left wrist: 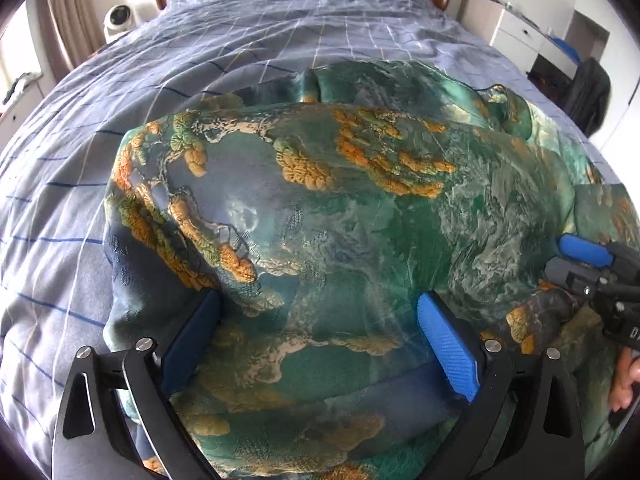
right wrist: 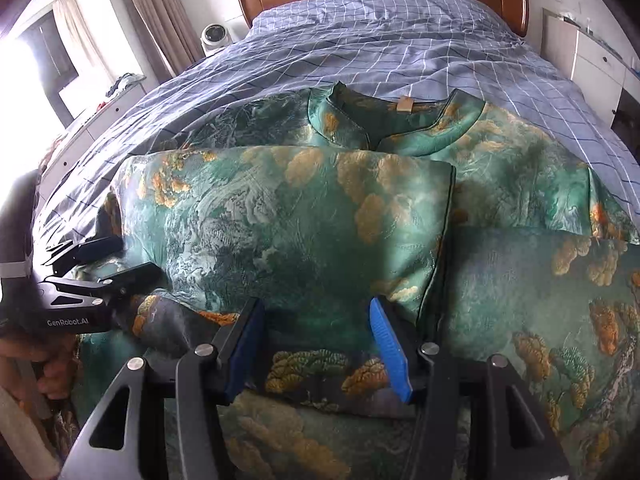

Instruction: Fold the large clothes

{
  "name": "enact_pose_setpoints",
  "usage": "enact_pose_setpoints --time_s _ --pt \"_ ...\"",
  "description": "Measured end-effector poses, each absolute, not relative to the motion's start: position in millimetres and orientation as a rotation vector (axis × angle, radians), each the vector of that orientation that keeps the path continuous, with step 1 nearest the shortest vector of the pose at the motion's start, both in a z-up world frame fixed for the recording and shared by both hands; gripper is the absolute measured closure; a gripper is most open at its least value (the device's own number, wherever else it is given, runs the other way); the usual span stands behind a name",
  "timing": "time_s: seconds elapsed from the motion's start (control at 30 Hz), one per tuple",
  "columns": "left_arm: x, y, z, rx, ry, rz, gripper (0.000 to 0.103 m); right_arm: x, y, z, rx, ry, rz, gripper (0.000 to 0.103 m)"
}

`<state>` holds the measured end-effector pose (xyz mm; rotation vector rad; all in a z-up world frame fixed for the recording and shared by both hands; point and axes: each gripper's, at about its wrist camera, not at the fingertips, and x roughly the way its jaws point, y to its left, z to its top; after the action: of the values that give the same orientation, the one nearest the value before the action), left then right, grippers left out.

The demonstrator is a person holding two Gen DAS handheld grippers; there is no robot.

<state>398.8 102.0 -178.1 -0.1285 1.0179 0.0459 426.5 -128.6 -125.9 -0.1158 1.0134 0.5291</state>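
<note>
While green patterned dress (right wrist: pixel 304 216) lies part-folded on bed (right wrist: pixel 400 52), left gripper (left wrist: pixel 320 332) fingers spread wide, released, above cloth. Right gripper (right wrist: pixel 316 344) fingers half apart; grip on cloth: cannot tell. Advise pinching both layers at fold edge, moving hands evenly, smoothing wrinkles.

- "GenRobot.AI" stands in white letters on the black body of the left claw (right wrist: pixel 96 264), seen at the left edge of the right wrist view.
- On the black body of the right claw (left wrist: pixel 576 258), at the right edge of the left wrist view, a white "D" and part of a second letter show; the rest is cut off by the frame.
- The tan tag (right wrist: pixel 405 104) inside the garment's collar is too small to read.
</note>
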Motion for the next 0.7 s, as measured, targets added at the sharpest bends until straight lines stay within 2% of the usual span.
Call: enact_pose_setpoints --time_s 0.17,0.27,0.37,0.47,0.6,0.7 --pt "397 101 -151 -0.100 1.035 0.056 0.006 426 -130 -126 -0.104 1.014 0.532 0.047" --pt "393 104 -111 -0.178 0.941 0.027 0.005 427 -131 -127 -0.092 1.015 0.534 0.047" --pt "409 112 -94 -0.218 0.885 0.034 0.004 428 -131 -127 -0.088 1.014 0.534 0.047" --pt "431 122 -108 -0.245 0.898 0.064 0.004 427 -132 -127 -0.084 1.011 0.536 0.047" --pt "456 146 -152 -0.319 0.950 0.130 0.004 428 -134 -129 -0.074 1.010 0.540 0.047" --pt "460 156 -178 -0.360 0.982 0.136 0.001 427 -134 -130 -0.068 1.003 0.543 0.047"
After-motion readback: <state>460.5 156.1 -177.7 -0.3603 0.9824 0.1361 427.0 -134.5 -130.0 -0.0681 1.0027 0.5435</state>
